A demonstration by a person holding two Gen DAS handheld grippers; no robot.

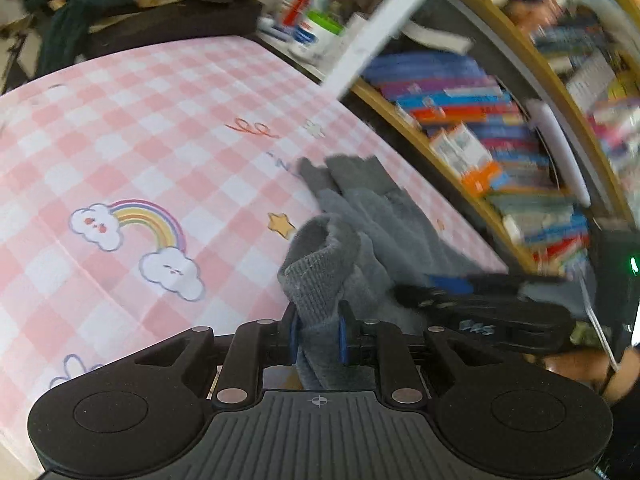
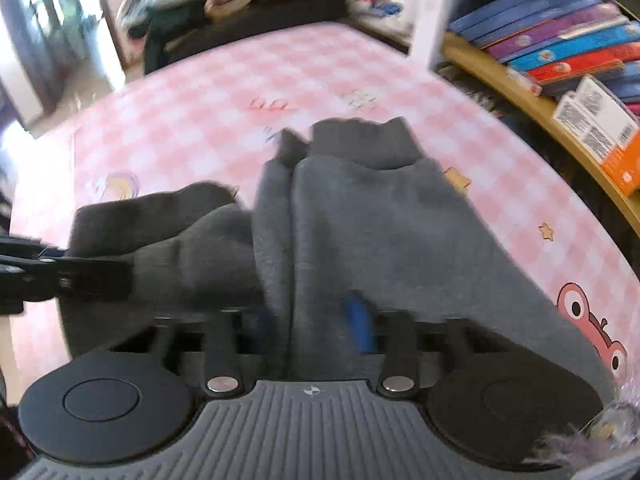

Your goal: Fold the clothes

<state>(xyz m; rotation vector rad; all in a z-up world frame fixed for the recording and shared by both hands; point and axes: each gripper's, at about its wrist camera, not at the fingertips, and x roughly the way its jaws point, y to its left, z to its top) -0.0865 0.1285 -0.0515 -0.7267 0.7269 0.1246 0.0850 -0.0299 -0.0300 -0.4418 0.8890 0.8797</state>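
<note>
Grey fleece trousers (image 2: 380,220) lie on the pink checked cover (image 1: 120,140), their cuffs (image 1: 352,170) pointing away from me. In the left wrist view my left gripper (image 1: 318,336) is shut on a ribbed grey edge of the trousers (image 1: 320,264), which stands up in a bunched fold between the blue pads. My right gripper (image 2: 310,324) sits low over the near part of the trousers, with a creased bunch of the cloth between its blue pads (image 2: 360,320). Each gripper shows from the side in the other's view, the right gripper (image 1: 404,292) to the right and the left gripper (image 2: 120,276) to the left. Both views are blurred.
A wooden bookshelf (image 2: 560,60) packed with books runs close along the cover's right edge. At the far end stand a dark bench with clutter (image 1: 160,20) and bottles (image 1: 316,28). A white post (image 1: 372,28) rises at the far right corner.
</note>
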